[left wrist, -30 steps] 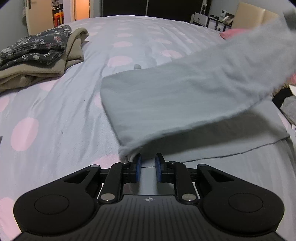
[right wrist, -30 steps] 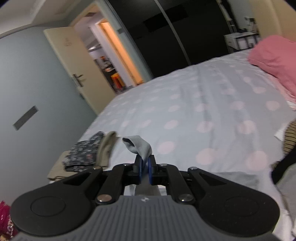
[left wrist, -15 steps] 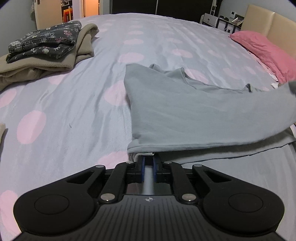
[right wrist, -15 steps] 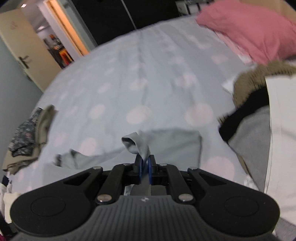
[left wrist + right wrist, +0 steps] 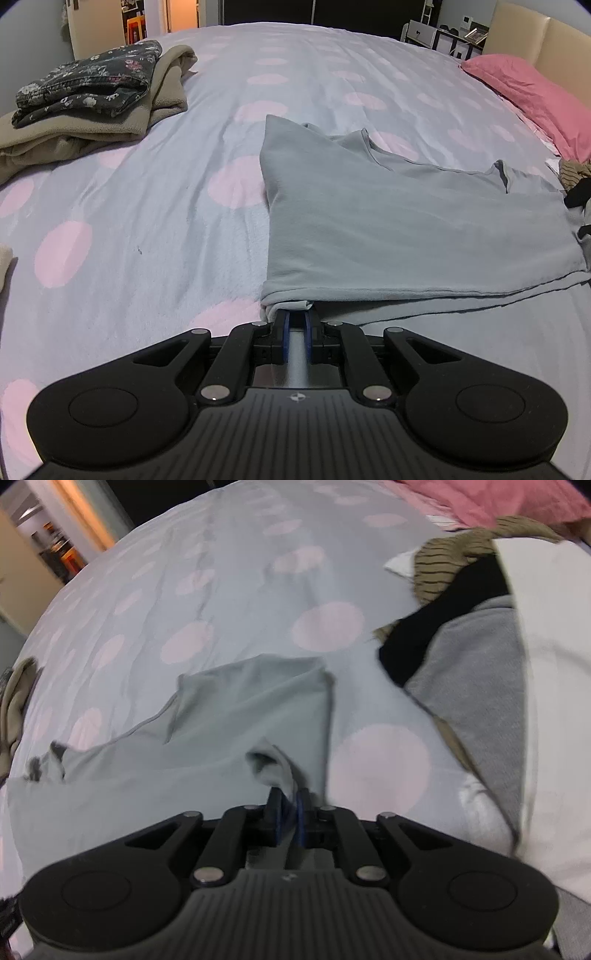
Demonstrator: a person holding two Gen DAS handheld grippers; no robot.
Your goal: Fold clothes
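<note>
A grey shirt (image 5: 406, 229) lies on the dotted bed cover (image 5: 147, 221), folded over itself with a straight left fold line. My left gripper (image 5: 295, 317) is shut on its near left corner, low on the bed. In the right wrist view the same grey shirt (image 5: 240, 716) spreads out ahead, a sleeve pointing away. My right gripper (image 5: 290, 801) is down at the cloth's near right corner. Its jaws are opening, and a bunched fold of the shirt still stands between the pads.
A folded dark floral garment (image 5: 92, 81) sits on a folded beige one (image 5: 74, 133) at the far left. A pink pillow (image 5: 535, 88) lies by the headboard. A loose heap of clothes (image 5: 480, 627) in grey, black, striped and white lies right of the shirt.
The right gripper came down with the shirt's lifted half and laid it flat over the lower layer. The left gripper closed on its corner and stayed in place.
</note>
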